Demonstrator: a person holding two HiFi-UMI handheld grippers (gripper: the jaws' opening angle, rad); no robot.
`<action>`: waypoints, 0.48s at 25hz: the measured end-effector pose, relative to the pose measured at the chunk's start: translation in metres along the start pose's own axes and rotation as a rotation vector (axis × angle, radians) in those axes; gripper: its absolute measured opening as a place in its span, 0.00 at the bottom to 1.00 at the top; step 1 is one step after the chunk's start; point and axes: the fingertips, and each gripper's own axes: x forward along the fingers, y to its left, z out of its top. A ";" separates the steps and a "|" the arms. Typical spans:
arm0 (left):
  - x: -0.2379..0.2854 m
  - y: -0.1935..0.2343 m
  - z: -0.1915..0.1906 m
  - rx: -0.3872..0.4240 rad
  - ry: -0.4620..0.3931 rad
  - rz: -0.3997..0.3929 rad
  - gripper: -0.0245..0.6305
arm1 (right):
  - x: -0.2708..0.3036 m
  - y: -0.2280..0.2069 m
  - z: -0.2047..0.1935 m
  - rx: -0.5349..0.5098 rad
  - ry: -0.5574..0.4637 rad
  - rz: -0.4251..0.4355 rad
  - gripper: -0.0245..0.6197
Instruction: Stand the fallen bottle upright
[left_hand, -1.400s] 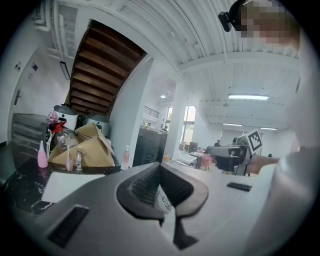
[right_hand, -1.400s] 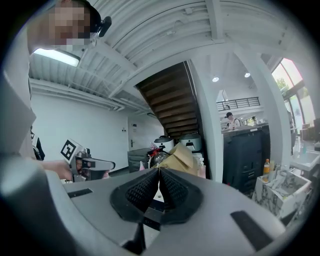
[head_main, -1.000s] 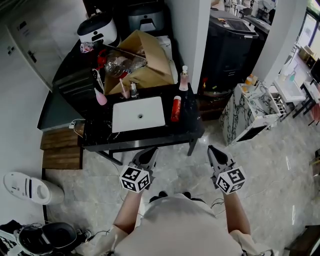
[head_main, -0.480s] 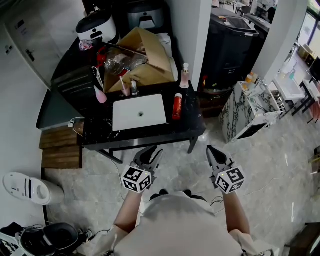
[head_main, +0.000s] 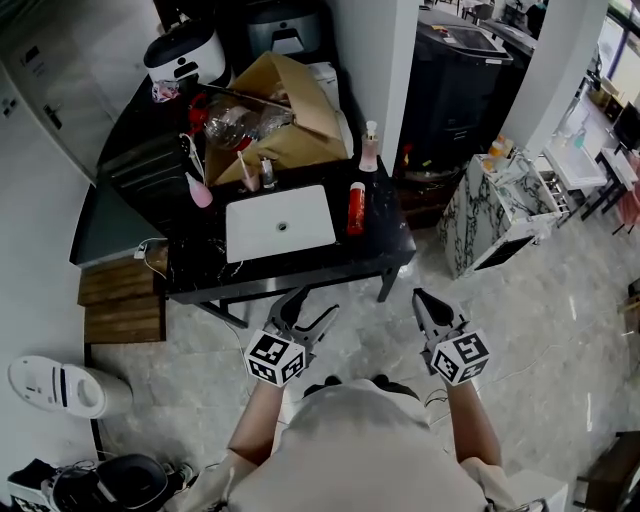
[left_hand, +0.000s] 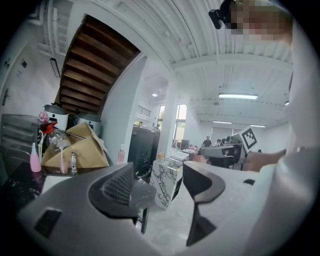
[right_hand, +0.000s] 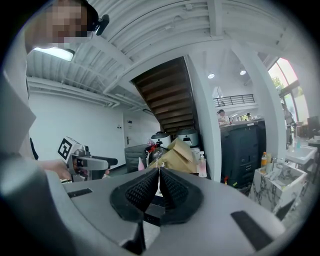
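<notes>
Both tools are held out level over the floor (head_main: 560, 330), short of the black worktop (head_main: 385, 255). The left tool (head_main: 308, 306) has its jaws well apart and opening right now. Its own view looks straight through the gap, and only the room beyond shows there. No object sits between the pads. The right tool (head_main: 420, 297) is the opposite: its ribbed pads are pressed flat together, tip to tip, with nothing pinched between them.

The bottle (head_main: 355, 208) is the red one with the pale cap. It lies on its side on the worktop, ahead of both tools and well apart from them, roughly on the line between the two and a touch nearer the right tool's side. Just to its left as the tools face it is the white basin (head_main: 300, 215), straight ahead of the left tool.

Farther beyond the bottle a clear pump bottle (head_main: 370, 148) stands upright at the back edge. A brown box (head_main: 300, 125) sits behind the basin, stuffed with clutter. Off ahead and to the right of the right tool is a marble-patterned cabinet (head_main: 480, 220), separate from the worktop. Neither tool touches anything.
</notes>
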 end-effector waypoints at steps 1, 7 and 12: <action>-0.001 0.001 0.000 -0.003 0.000 -0.004 0.51 | 0.001 0.001 0.000 0.000 0.002 -0.004 0.09; -0.009 0.008 -0.006 -0.004 0.001 -0.037 0.56 | 0.004 0.010 -0.005 -0.003 0.007 -0.029 0.09; -0.018 0.013 -0.006 -0.002 -0.003 -0.057 0.58 | 0.008 0.022 -0.006 -0.010 0.011 -0.040 0.09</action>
